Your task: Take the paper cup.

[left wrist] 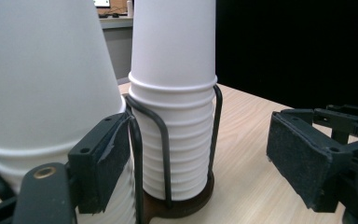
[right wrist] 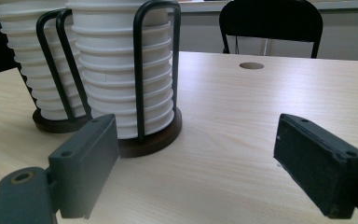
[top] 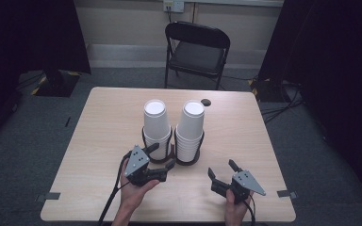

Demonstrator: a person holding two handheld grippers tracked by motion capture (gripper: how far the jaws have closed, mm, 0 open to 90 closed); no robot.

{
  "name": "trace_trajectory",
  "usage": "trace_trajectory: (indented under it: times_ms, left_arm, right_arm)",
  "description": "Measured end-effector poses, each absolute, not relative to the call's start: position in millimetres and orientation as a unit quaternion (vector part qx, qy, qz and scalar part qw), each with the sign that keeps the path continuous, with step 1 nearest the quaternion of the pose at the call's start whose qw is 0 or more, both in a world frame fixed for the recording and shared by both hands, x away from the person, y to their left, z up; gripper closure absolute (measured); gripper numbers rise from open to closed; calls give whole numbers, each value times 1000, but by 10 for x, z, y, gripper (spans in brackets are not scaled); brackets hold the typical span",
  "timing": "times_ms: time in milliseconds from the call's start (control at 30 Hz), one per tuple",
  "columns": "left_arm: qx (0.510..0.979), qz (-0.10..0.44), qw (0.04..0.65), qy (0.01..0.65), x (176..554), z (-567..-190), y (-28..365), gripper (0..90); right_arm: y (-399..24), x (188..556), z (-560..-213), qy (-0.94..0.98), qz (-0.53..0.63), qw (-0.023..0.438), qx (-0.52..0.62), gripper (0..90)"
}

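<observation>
While both hands sit at the near edge of the counter [top: 103, 122], the right gripper [top: 223, 170] hovers low over bare wood with its fingers [right wrist: 320, 163] spread wide and nothing between them; in the right gripper view they frame empty counter, with the holders off to the left. The left gripper [top: 161, 155] is a little farther in, right up against the two cup holders. Its fingers [left wrist: 103, 158] stand apart too, unclenched: in the left gripper view one pad lies against the wire of the left holder [top: 146, 141] and the left stack of cups [top: 156, 126], while the other pad hangs free over the counter, well off to the side, so nothing is gripped.

Just beyond, the two stacks of white paper cups stand upside down, side by side, each in a dark wire holder on a round brown base. The right stack of cups [top: 190, 129] sits in the right holder [top: 188, 157], which touches its neighbour at the base. Past them a small dark round hole [top: 206, 102] marks the far side of the counter, and behind that a black folding chair [top: 197, 52] stands on the grey floor
</observation>
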State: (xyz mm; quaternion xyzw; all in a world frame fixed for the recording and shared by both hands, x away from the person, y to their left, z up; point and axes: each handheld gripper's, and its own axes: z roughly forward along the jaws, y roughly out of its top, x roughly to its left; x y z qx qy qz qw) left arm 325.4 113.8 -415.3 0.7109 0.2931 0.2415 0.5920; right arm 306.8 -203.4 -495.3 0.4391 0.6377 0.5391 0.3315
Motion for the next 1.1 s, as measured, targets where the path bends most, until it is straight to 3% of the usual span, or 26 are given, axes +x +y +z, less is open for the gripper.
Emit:
trace_trajectory:
  times_ms: [1100]
  left_arm:
    - [714,259,588,279,3531,-3664,723,203]
  right_arm:
    - [-2030,3075,-4952,642,537,329,438,135]
